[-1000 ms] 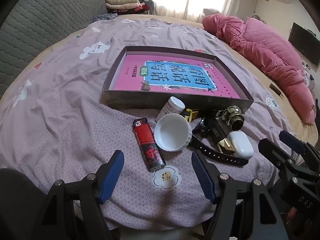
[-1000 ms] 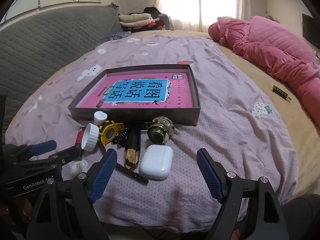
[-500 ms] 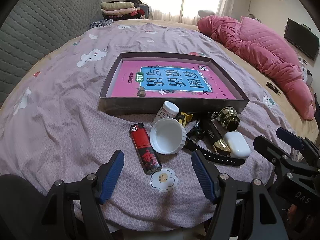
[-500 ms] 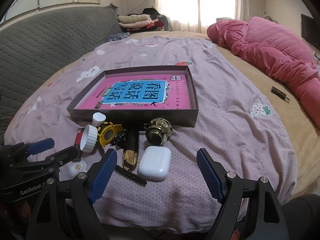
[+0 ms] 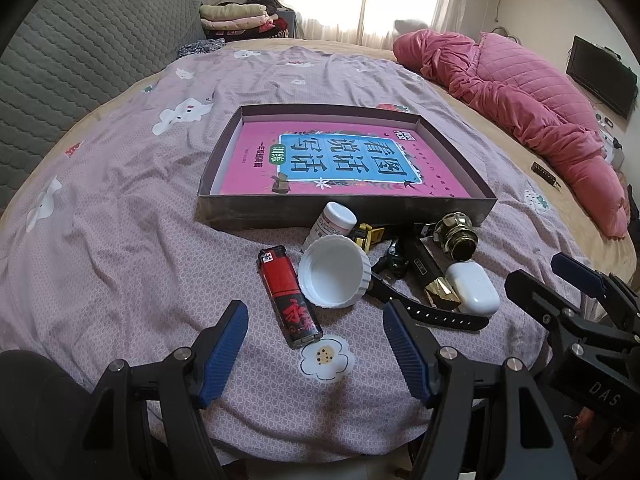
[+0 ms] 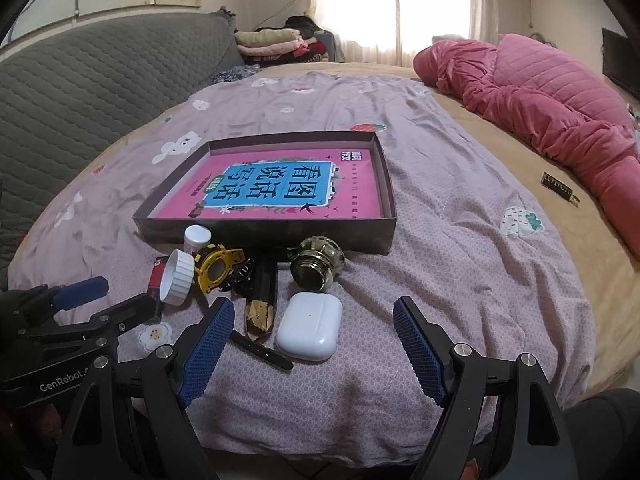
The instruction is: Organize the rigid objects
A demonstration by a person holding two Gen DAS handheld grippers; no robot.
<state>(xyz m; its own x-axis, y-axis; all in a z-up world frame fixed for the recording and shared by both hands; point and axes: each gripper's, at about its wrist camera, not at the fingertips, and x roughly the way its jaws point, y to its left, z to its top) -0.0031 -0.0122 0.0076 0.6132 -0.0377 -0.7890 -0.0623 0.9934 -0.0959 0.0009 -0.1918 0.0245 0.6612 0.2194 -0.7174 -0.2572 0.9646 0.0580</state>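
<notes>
Looks like nothing's been sorted yet: the shallow cardboard box (image 5: 344, 210) on the bedsheet (image 5: 120, 240) only has that pink book (image 5: 344, 160) lying flat in its bottom, and all the small stuff is bunched up on the sheet right against its near wall. So I'd call this the approach step, picking which piece to grab first.

Going left to right in the left wrist view: the left gripper (image 5: 316, 344) hangs low with its jaws spread wide, nothing between them. The red lighter (image 5: 289, 292) lies flat just ahead of the gap, pointing away toward the box, so it's the obvious first pick. Touching its right side is a white jar lid (image 5: 334, 271) lying open side up, and behind that a small white pill bottle (image 5: 330, 226) tipped over next to the box wall. Then a yellow-framed watch (image 6: 216, 270) with its black strap (image 5: 424, 312) running forward, a black and gold stick-shaped thing (image 5: 426, 276) (can't tell what it is), a brass knob-looking thing (image 5: 458, 236), and a white earbuds case (image 5: 472, 288).

The right gripper (image 6: 314, 354) is also wide open and empty, with the earbuds case sitting just ahead of it, a bit left of centre.

My guess for the next move: left gripper drops forward and closes across the lighter's narrow sides. The lid is touching it, so it could get nudged.
</notes>
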